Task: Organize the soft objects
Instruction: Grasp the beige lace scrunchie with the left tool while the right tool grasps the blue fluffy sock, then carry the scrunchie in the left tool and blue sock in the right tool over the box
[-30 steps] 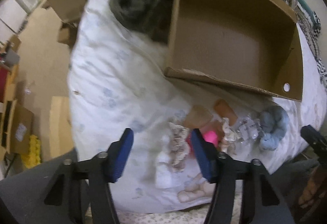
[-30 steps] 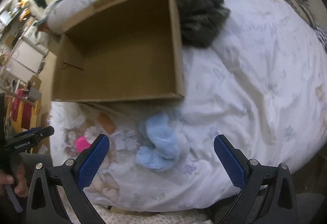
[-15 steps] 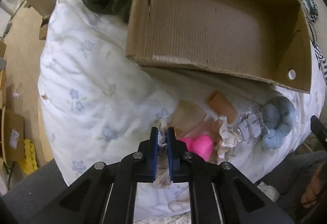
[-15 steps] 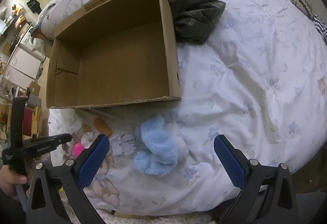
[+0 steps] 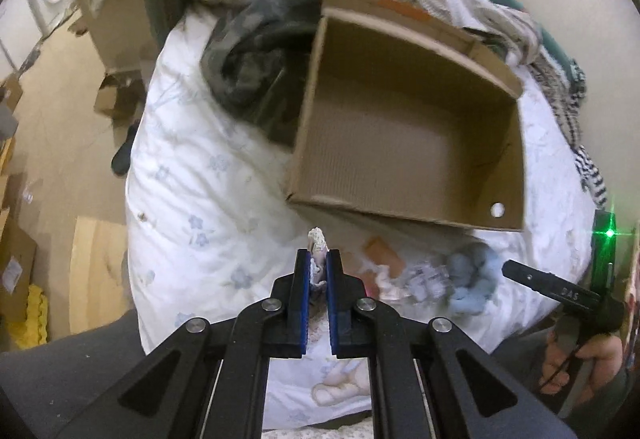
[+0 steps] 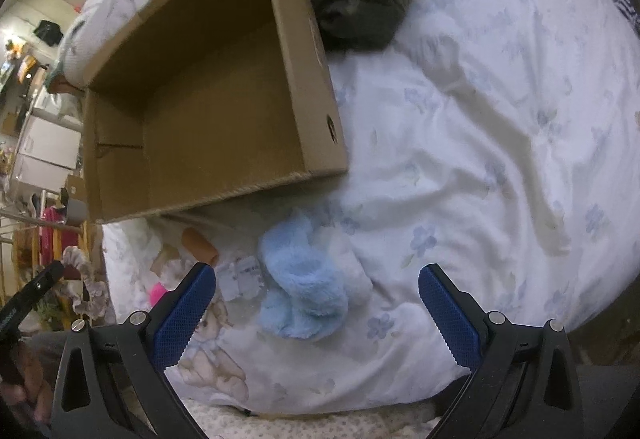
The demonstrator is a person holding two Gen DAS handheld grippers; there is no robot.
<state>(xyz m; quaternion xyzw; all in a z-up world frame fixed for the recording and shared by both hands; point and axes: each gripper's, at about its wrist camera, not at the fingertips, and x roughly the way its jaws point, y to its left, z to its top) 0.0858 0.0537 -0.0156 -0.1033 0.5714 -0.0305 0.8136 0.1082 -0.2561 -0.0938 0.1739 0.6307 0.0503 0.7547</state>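
Left wrist view: the left tongs (image 5: 318,271) are clamped on a frilly cream-and-lilac fabric scrunchie (image 5: 317,243), whose ruffled end pokes up between the blue pads. Half a second ago the same tongs gripped it low against the white floral-print duvet (image 5: 200,191); now they have risen, and the scrunchie hangs clear of the bed, short of the near wall of the open brown cardboard box (image 5: 408,143). To the right, on the duvet, lie an orange-brown tube-shaped piece (image 5: 382,253), some clear packets with white labels (image 5: 424,279) and a fluffy pale-blue yarn-like bundle (image 5: 472,275), unmoved. A dark grey crumpled garment (image 5: 256,67) rests against the box's left side.

Right wrist view: at the far left the scrunchie (image 6: 86,283) dangles from the left tongs' black tip, apart from the duvet (image 6: 480,159). The bright pink soft object (image 6: 158,293) shows beside it. The box (image 6: 208,111) sits empty. The blue bundle (image 6: 304,279) lies between the spread pads of the right tongs (image 6: 318,315), which hover wide open above it as before, touching nothing.
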